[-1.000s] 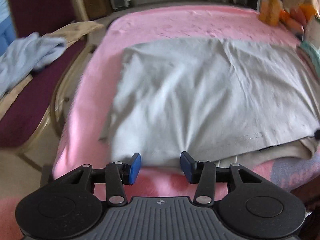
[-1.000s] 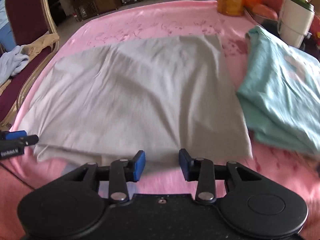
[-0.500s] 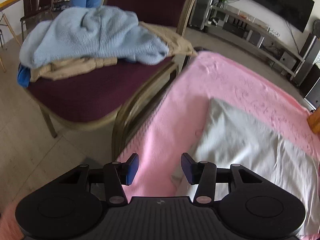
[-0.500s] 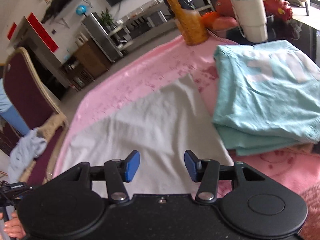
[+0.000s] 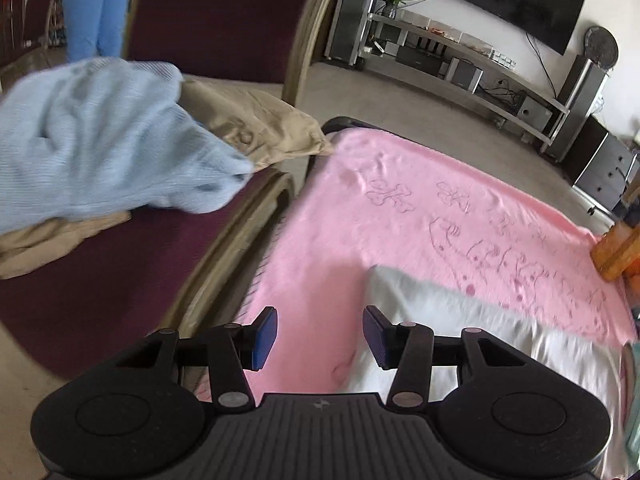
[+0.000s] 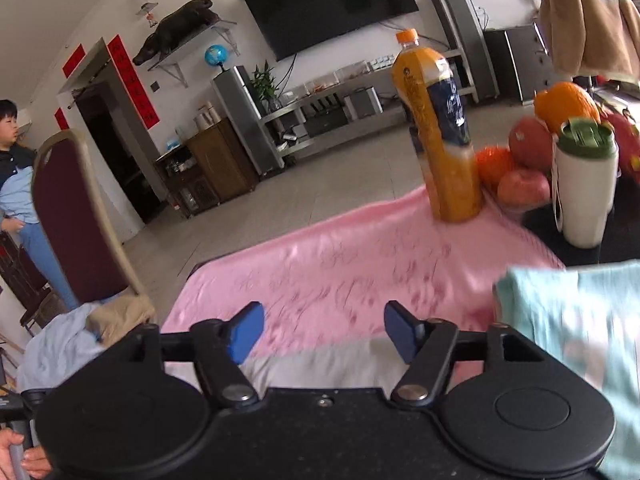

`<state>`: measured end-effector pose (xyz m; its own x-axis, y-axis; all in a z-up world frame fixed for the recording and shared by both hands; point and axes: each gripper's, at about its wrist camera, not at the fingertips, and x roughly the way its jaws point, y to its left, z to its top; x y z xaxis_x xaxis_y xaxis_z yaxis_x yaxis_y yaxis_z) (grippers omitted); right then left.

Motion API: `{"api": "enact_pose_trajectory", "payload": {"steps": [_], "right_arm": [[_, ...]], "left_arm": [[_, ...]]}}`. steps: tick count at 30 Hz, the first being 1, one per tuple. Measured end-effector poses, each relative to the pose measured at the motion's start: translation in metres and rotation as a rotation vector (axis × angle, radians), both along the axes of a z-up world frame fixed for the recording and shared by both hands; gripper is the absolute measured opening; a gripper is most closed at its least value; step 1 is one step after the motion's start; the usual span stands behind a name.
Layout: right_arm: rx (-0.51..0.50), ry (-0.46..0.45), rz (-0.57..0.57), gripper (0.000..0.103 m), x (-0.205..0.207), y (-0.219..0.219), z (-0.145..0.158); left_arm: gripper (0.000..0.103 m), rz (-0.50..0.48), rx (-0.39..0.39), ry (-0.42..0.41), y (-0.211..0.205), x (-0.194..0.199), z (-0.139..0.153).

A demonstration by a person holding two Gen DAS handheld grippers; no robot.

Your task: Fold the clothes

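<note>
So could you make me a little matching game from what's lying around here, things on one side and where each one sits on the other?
Things:
1. light blue sweater
2. grey cloth
3. orange juice bottle
4. mint green shirt

Places:
A. standing upright at the far edge of the pink blanket
B. heaped on the seat of the maroon chair
C. folded on the blanket's right side, in the right claw's view
D. spread flat on the blanket, nearest the claws

Pairs: 1-B, 2-D, 3-A, 4-C
</note>
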<state>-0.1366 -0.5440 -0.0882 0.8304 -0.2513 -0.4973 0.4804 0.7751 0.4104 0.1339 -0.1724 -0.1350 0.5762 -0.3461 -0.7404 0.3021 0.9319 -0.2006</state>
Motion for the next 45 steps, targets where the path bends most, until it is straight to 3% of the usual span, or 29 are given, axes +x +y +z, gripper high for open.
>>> {"api": "enact_pose_trajectory", "payload": {"steps": [3, 5, 6, 7, 11, 13, 16, 18, 23, 32, 35, 40, 45], "right_arm": [[0.076, 0.023, -0.044, 0.065, 0.016, -0.03, -0.021], [0.13, 0.034, -0.081, 0.052, 0.022, -0.048, -0.043], [0.158, 0.045, -0.104, 0.038, 0.024, -0.056, -0.056], [0.179, 0.07, -0.131, 0.03, 0.025, -0.062, -0.065], [0.184, 0.145, -0.179, 0.031, 0.031, -0.074, -0.083], [0.187, 0.158, -0.187, 0.036, 0.031, -0.077, -0.086], [0.276, 0.138, -0.2, 0.037, 0.029, -0.084, -0.094], [0.299, 0.145, -0.208, 0.04, 0.031, -0.087, -0.096], [0.298, 0.186, -0.226, 0.042, 0.038, -0.089, -0.105], [0.277, 0.228, -0.21, 0.038, 0.043, -0.089, -0.109], [0.309, 0.234, -0.226, 0.038, 0.043, -0.095, -0.113], [0.389, 0.206, -0.248, 0.039, 0.037, -0.107, -0.12], [0.383, 0.194, -0.219, 0.033, 0.045, -0.108, -0.122]], "left_arm": [[0.047, 0.004, -0.012, 0.059, -0.013, 0.021, -0.017], [0.046, 0.002, 0.001, 0.085, -0.021, 0.031, -0.026], [0.045, 0.004, 0.011, 0.078, -0.025, 0.034, -0.028], [0.044, 0.002, 0.018, 0.064, -0.028, 0.037, -0.028], [0.044, -0.01, -0.012, 0.038, -0.035, 0.053, -0.029], [0.044, 0.009, -0.056, 0.066, -0.033, 0.064, -0.031], [0.042, 0.02, -0.115, 0.155, -0.032, 0.078, -0.043], [0.035, 0.017, -0.15, 0.212, -0.032, 0.085, -0.05], [0.033, -0.048, -0.196, 0.246, -0.045, 0.088, -0.054], [0.027, -0.068, -0.206, 0.263, -0.059, 0.1, -0.066], [0.005, -0.053, -0.183, 0.22, -0.063, 0.097, -0.063], [0.005, -0.058, -0.116, 0.137, -0.07, 0.086, -0.055], [0.004, -0.066, -0.07, 0.111, -0.077, 0.082, -0.055]]}}
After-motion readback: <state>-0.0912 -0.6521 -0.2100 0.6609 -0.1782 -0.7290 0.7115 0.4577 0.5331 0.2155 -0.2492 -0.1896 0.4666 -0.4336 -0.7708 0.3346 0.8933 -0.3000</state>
